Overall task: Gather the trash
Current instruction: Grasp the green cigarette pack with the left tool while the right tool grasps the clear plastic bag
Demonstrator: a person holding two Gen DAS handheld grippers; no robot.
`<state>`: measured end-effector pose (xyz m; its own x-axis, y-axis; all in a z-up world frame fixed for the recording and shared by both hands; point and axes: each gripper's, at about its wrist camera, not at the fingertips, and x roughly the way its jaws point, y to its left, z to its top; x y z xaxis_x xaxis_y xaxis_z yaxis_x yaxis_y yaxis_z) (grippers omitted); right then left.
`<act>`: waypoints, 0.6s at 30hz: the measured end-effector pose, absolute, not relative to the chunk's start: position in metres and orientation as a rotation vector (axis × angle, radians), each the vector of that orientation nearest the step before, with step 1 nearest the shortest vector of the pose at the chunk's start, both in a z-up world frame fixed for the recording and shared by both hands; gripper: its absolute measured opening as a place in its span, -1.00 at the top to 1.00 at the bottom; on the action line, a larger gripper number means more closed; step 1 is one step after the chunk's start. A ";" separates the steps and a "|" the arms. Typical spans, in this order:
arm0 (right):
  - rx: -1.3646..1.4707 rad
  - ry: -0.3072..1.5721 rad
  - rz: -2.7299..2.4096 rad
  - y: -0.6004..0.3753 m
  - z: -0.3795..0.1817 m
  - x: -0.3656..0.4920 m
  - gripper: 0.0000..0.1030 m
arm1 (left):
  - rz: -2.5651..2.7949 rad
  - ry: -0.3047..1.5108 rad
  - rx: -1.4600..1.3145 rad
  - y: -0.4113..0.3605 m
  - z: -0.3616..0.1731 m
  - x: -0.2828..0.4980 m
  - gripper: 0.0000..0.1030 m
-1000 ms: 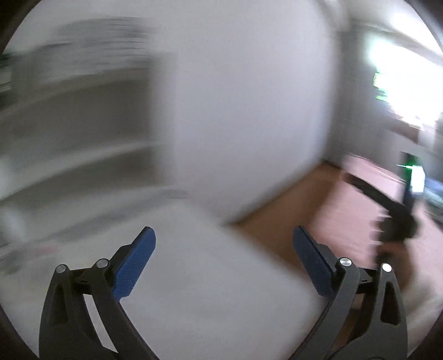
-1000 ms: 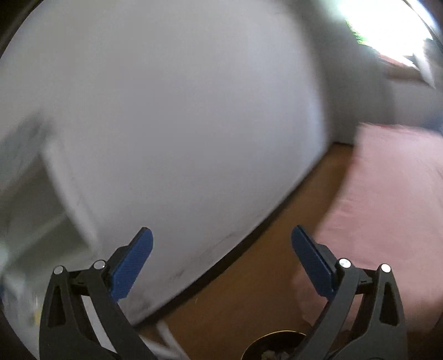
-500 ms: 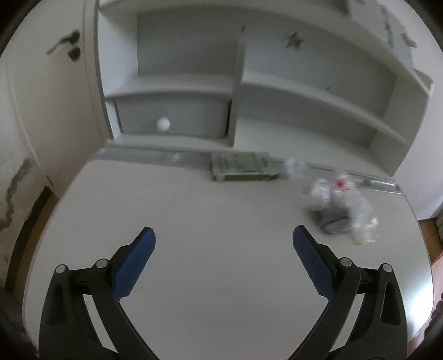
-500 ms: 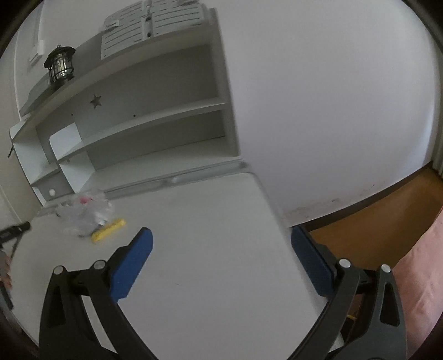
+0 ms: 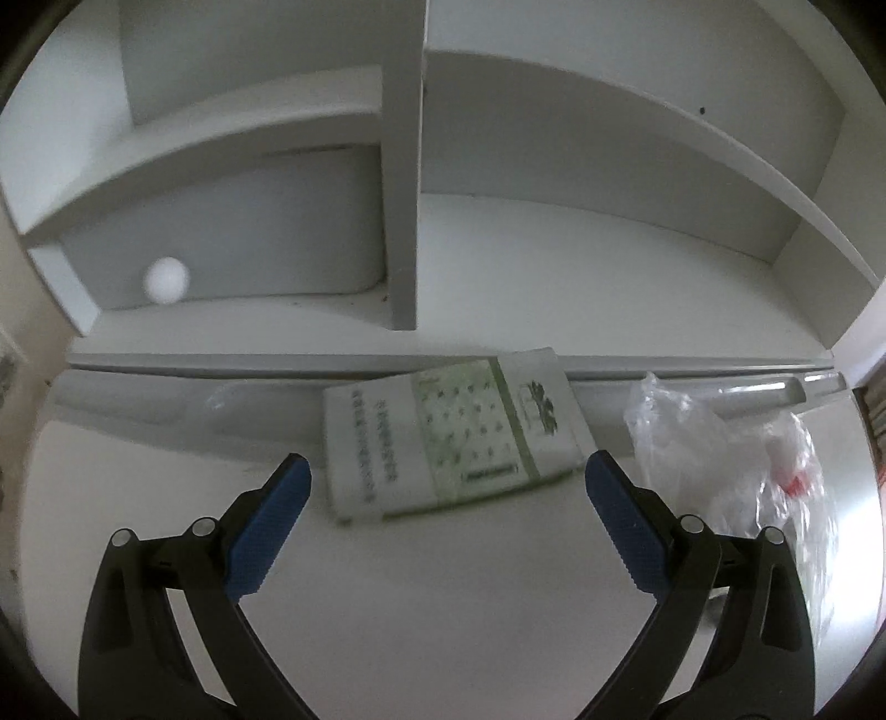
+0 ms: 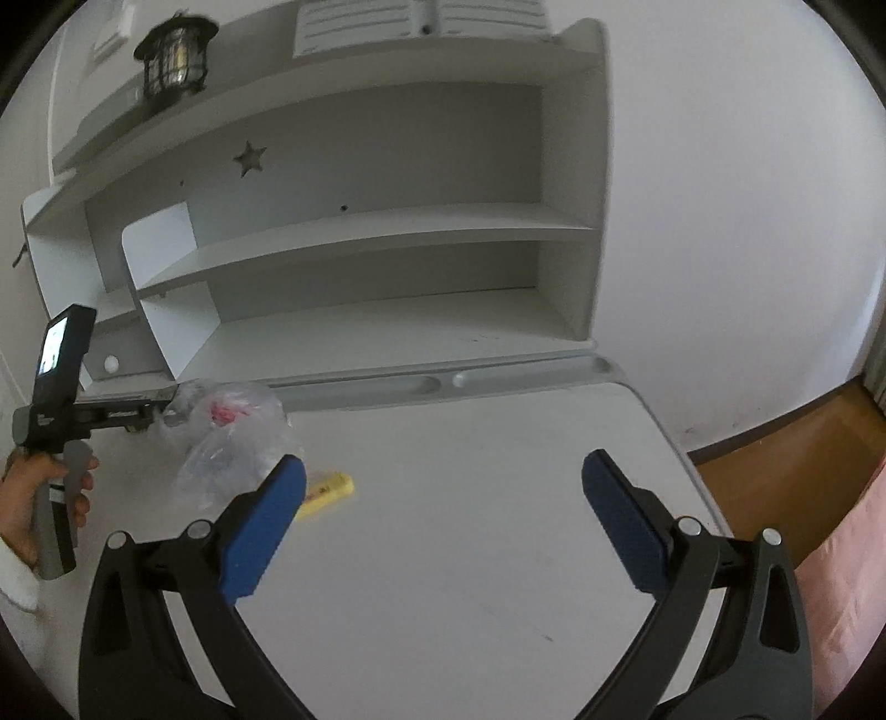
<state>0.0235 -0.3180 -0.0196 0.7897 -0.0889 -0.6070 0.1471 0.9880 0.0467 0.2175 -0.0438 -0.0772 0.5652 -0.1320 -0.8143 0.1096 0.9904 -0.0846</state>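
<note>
Our left gripper [image 5: 446, 498] hangs over the white desk [image 5: 443, 598] with its blue pads spread wide and nothing between them. Just ahead of it a green-and-white booklet [image 5: 454, 435] lies flat against the desk's back ledge, and to its right sits a crumpled clear plastic bag [image 5: 725, 459] with something red inside. Our right gripper [image 6: 443, 498] is likewise spread apart and empty above the desk. Beside its left pad lies a small yellow wrapper [image 6: 326, 490], touching the bag. Behind stands a white shelf unit [image 6: 387, 232], a black lantern [image 6: 174, 52] on top.
</note>
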 end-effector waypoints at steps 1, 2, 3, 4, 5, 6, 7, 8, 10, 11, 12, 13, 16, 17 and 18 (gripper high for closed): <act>0.085 0.654 -0.116 -0.312 -0.020 0.032 -0.88 | -0.149 0.961 -0.033 -0.045 -0.078 0.220 -0.87; 0.079 0.658 -0.104 -0.307 -0.020 0.039 -0.88 | -0.147 0.953 -0.034 -0.045 -0.079 0.224 -0.87; 0.072 0.666 -0.085 -0.301 -0.020 0.048 -0.88 | -0.144 0.946 -0.035 -0.047 -0.079 0.227 -0.87; 0.068 0.678 -0.062 -0.295 -0.022 0.058 -0.88 | -0.145 0.947 -0.039 -0.047 -0.080 0.230 -0.87; 0.065 0.689 -0.041 -0.289 -0.023 0.066 -0.88 | -0.142 0.947 -0.043 -0.047 -0.080 0.233 -0.87; 0.062 0.705 -0.012 -0.283 -0.024 0.076 -0.88 | -0.133 0.948 -0.049 -0.047 -0.081 0.237 -0.87; 0.056 0.722 0.015 -0.275 -0.026 0.086 -0.88 | -0.129 0.949 -0.052 -0.048 -0.081 0.239 -0.87; 0.050 0.733 0.038 -0.270 -0.027 0.094 -0.88 | -0.127 0.947 -0.049 -0.050 -0.081 0.241 -0.87; 0.035 0.770 0.098 -0.256 -0.033 0.111 -0.88 | -0.135 0.936 -0.019 -0.055 -0.080 0.244 -0.88; 0.033 0.789 0.119 -0.251 -0.036 0.118 -0.88 | -0.143 0.932 -0.006 -0.057 -0.080 0.245 -0.88; 0.036 0.814 0.145 -0.246 -0.041 0.125 -0.88 | -0.155 0.930 -0.004 -0.057 -0.080 0.246 -0.88; 0.042 0.843 0.168 -0.241 -0.046 0.132 -0.84 | -0.165 0.929 -0.014 -0.055 -0.081 0.245 -0.88; 0.065 0.897 0.227 -0.230 -0.060 0.143 -0.57 | -0.208 0.936 -0.079 -0.041 -0.087 0.244 -0.83; 0.069 0.907 0.239 -0.228 -0.063 0.145 -0.52 | -0.211 0.929 -0.069 -0.040 -0.088 0.244 -0.78; 0.071 0.921 0.249 -0.225 -0.066 0.147 -0.34 | -0.210 0.920 -0.074 -0.038 -0.088 0.242 -0.71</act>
